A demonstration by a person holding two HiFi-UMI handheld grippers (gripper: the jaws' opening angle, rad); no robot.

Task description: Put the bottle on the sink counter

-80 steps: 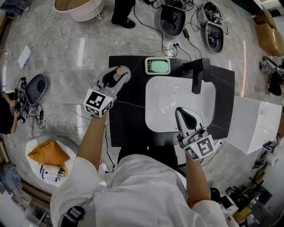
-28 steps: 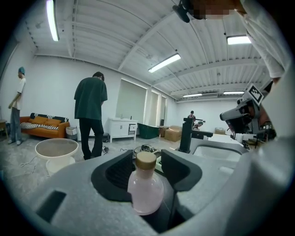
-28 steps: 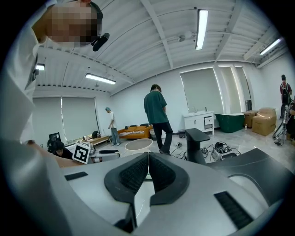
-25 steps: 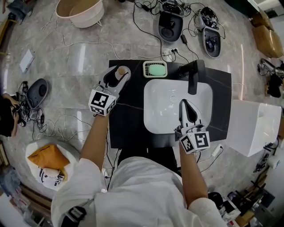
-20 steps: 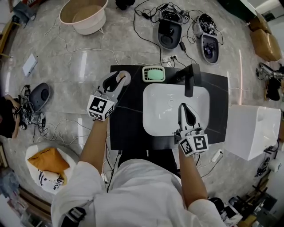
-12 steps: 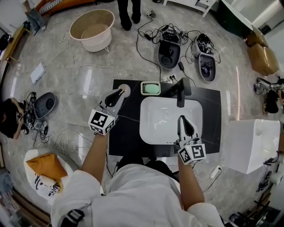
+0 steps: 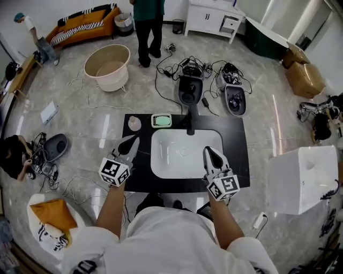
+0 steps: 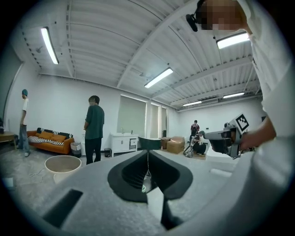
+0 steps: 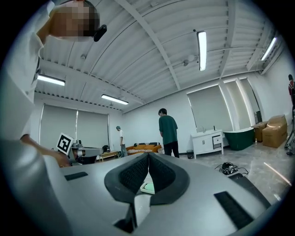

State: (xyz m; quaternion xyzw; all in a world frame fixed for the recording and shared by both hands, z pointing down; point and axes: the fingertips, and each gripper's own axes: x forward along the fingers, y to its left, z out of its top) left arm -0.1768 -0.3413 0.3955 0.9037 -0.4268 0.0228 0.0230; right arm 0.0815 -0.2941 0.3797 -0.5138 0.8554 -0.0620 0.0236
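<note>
The bottle (image 7: pixel 134 123), small and pale pink, stands upright on the far left corner of the black sink counter (image 7: pixel 138 170), left of a green soap dish (image 7: pixel 161 121). My left gripper (image 7: pixel 131 141) hovers over the counter's left strip, nearer to me than the bottle and apart from it. Its jaws are shut with nothing between them, as the left gripper view (image 8: pixel 147 152) shows. My right gripper (image 7: pixel 210 151) sits over the white basin's (image 7: pixel 171 160) right front edge, also shut and empty (image 9: pixel 148 156).
A black faucet (image 7: pixel 189 120) rises behind the basin. A beige tub (image 7: pixel 107 64), cables and black devices (image 7: pixel 187 91) lie on the floor beyond the counter. A person in a green shirt (image 7: pixel 147 13) stands further back. A white box (image 7: pixel 300 179) stands at the right.
My left gripper has drawn back from the bottle toward me and its jaws have closed empty. The bottle stays on the counter. The head view has lifted and shows more of the room.
</note>
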